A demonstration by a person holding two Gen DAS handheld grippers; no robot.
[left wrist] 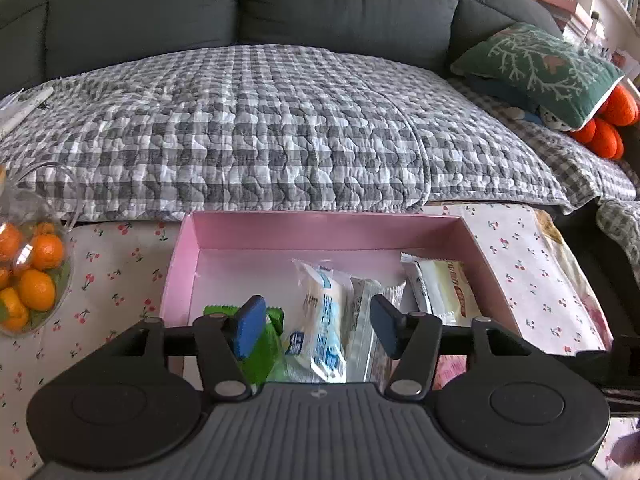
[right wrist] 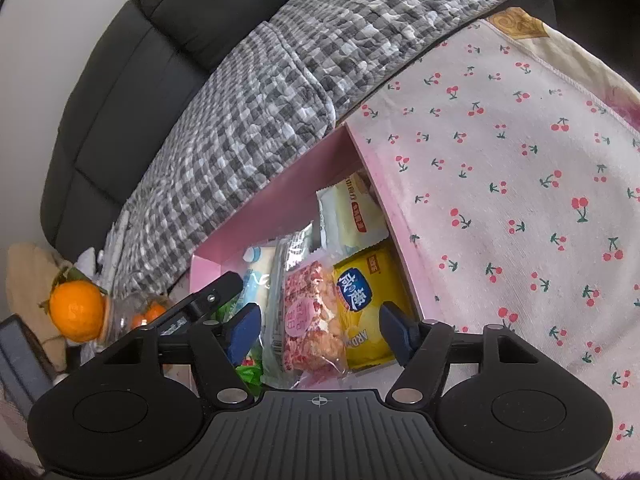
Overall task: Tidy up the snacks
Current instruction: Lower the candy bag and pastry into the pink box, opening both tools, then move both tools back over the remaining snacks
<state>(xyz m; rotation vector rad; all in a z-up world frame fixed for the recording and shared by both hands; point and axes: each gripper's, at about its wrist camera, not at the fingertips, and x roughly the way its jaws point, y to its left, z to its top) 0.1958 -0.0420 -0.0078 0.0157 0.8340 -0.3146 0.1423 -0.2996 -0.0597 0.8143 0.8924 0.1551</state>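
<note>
A pink box point(left wrist: 320, 229) sits on the cherry-print tablecloth and holds several snack packets. In the left wrist view my left gripper point(left wrist: 316, 326) is open above the box's near side, over a white-and-blue packet point(left wrist: 322, 320), with a green packet point(left wrist: 266, 340) to its left and a white-and-yellow packet point(left wrist: 444, 292) to its right. In the right wrist view my right gripper point(right wrist: 320, 328) is open over the same box point(right wrist: 256, 216), with a pink-red snack packet point(right wrist: 312, 320) and a yellow packet point(right wrist: 366, 300) lying between its fingers. Neither gripper holds anything.
A clear container of oranges point(left wrist: 28, 276) stands at the table's left. A loose orange point(right wrist: 76, 310) shows in the right wrist view. A sofa with a grey checked quilt point(left wrist: 260, 128) lies behind the table, with a green cushion point(left wrist: 540, 64). Cherry-print cloth point(right wrist: 520, 200) spreads right of the box.
</note>
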